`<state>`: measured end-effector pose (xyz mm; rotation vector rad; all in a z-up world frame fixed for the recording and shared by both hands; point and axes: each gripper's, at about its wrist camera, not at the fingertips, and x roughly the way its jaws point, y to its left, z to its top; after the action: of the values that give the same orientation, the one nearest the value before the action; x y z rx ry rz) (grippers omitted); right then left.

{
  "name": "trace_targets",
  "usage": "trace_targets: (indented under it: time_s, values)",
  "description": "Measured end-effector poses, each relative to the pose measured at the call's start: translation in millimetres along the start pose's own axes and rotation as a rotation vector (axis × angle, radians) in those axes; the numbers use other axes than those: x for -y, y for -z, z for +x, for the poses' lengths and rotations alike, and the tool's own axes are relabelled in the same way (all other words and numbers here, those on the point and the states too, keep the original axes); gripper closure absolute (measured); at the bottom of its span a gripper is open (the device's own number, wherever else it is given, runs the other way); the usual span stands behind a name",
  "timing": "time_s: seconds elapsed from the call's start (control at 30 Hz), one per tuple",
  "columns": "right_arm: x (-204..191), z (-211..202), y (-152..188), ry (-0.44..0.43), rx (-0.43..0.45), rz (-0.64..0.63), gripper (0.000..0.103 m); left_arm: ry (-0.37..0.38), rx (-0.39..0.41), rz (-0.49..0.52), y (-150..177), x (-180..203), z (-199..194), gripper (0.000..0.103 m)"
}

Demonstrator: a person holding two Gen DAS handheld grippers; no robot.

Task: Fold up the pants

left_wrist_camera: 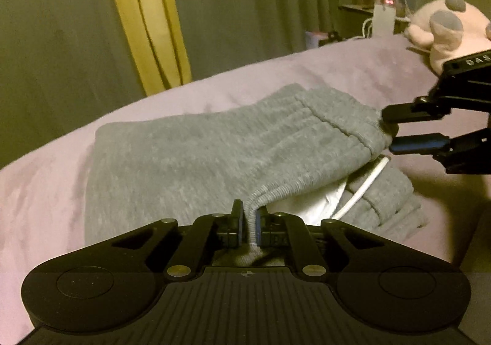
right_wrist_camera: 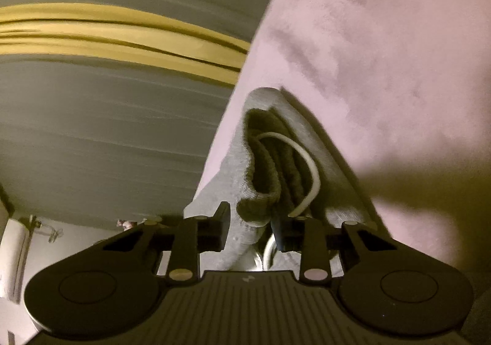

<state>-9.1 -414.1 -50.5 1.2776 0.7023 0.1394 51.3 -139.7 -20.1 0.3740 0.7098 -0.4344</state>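
Grey sweatpants (left_wrist_camera: 190, 154) lie folded on a pink bedspread (left_wrist_camera: 337, 65). My left gripper (left_wrist_camera: 249, 219) is shut on a ribbed grey edge of the pants at the near side, and the fabric rises between its pads. At the right, my right gripper (left_wrist_camera: 389, 130) has its two fingers above and below a far corner of the top layer. In the right wrist view a bunched grey fold (right_wrist_camera: 254, 191) fills the gap of the right gripper (right_wrist_camera: 253, 223), pinched. A white drawstring (right_wrist_camera: 310, 167) loops out of the waistband (left_wrist_camera: 362, 188).
A pink plush toy (left_wrist_camera: 445, 29) sits on the bed at the far right. Grey and yellow curtains (left_wrist_camera: 147, 22) hang behind the bed's far edge. A bedside shelf with a white charger and cables (left_wrist_camera: 383, 19) stands at the back right.
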Motion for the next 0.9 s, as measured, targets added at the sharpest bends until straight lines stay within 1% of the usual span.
trace_targets:
  time_s: [0.07,0.1,0.23,0.37,0.47,0.57,0.6,0.77,0.83,0.87,0.9]
  values:
    - [-5,-5,3,0.013,-0.008,-0.040,0.073,0.006,-0.003,-0.014,0,-6,-3,0.093]
    - [-7,-6,4,0.025,-0.014,-0.052,0.073,0.010,-0.004,-0.021,-4,-9,2,0.093]
    - [-14,-12,9,0.090,-0.057,-0.112,0.073,0.012,-0.005,-0.049,-6,-11,3,0.093]
    - [-15,-4,12,0.163,-0.079,-0.148,0.073,0.018,-0.001,-0.068,-8,-14,3,0.093]
    - [-19,5,7,0.192,-0.077,-0.169,0.072,0.020,-0.002,-0.088,-9,-14,3,0.093]
    - [-21,14,6,0.251,-0.104,-0.203,0.071,0.013,0.007,-0.097,-11,-15,0,0.093]
    - [-21,17,7,0.258,-0.116,-0.214,0.071,0.014,0.008,-0.105,-12,-16,-1,0.093]
    - [-28,19,3,0.256,-0.088,-0.272,0.071,0.019,0.025,-0.132,-14,-18,-5,0.093]
    - [-31,30,0,0.271,-0.094,-0.315,0.075,0.020,0.030,-0.143,-15,-20,-6,0.093]
    - [-30,35,-1,0.279,-0.099,-0.320,0.084,0.022,0.030,-0.149,-16,-20,-7,0.093]
    - [-31,41,-1,0.275,-0.105,-0.325,0.087,0.025,0.031,-0.154,-16,-21,-8,0.093]
